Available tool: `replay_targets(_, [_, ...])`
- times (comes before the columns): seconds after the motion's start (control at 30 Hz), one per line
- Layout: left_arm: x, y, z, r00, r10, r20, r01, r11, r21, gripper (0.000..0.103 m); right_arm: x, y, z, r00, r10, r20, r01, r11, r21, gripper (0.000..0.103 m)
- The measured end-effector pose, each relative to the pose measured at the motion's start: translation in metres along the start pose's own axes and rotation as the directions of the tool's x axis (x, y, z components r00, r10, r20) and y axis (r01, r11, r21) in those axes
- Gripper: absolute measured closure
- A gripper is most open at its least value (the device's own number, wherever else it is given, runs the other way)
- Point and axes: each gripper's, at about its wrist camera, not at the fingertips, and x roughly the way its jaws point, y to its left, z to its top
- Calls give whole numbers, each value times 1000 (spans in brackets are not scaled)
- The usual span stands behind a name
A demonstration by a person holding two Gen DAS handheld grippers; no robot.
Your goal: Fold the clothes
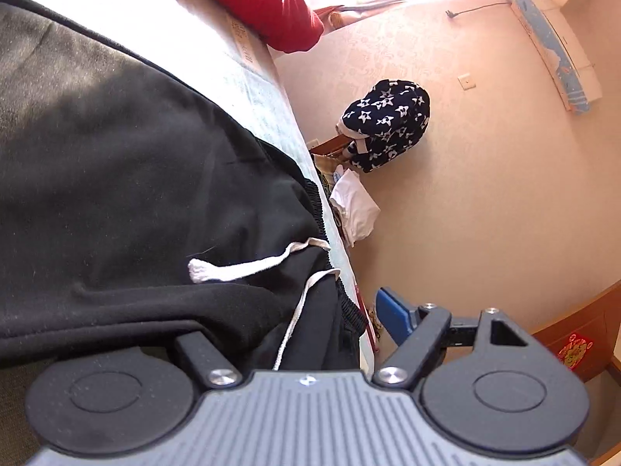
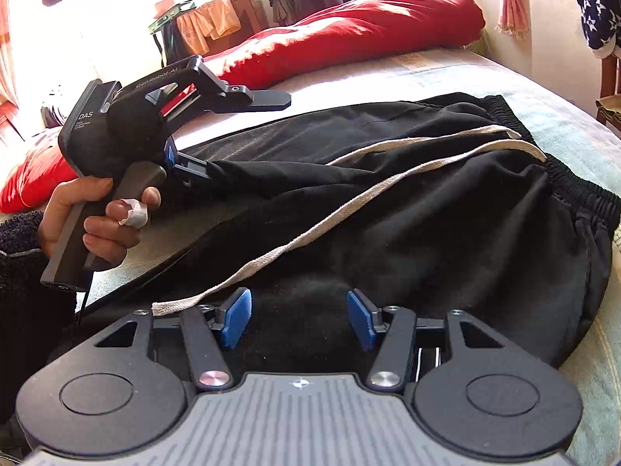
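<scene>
The black trousers (image 2: 388,209) lie spread across the bed (image 2: 446,66), waistband toward its far edge. The right gripper (image 2: 299,320) hovers over the cloth with jaws spread and nothing between them. The left gripper (image 2: 217,147) has cloth bunched at one finger, jaws wide, though a pinch is unclear. Judged as mid-fold; next, a firm grip.

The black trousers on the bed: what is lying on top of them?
A white drawstring trails across the black trousers, and the right gripper fingers rest open over the cloth. The bed beneath is mostly covered.
</scene>
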Motion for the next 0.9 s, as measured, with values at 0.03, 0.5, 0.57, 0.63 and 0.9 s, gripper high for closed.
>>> replay_targets(0.03, [0,-1,1,1000,2,3,-2,1000,3,25,5,2,4,1000,13,4,-13,1000,-16,43])
replay_targets(0.5, [-10,-10,3,1000,14,10,-15,999,33,25,110,22,52,987,157,-34,-160,979,-127,41])
replay_targets(0.57, [-13,-8,0,1000,2,5,-2,1000,25,25,104,23,49,987,151,-52,-156,980,-120,40])
replay_targets(0.63, [-17,-6,-5,1000,-1,2,1,1000,26,25,95,22,43,987,144,-71,-152,982,-116,40])
replay_targets(0.9, [-63,2,-33,999,37,16,-37,999,21,25,53,19,55,989,136,54,-128,984,-126,39])
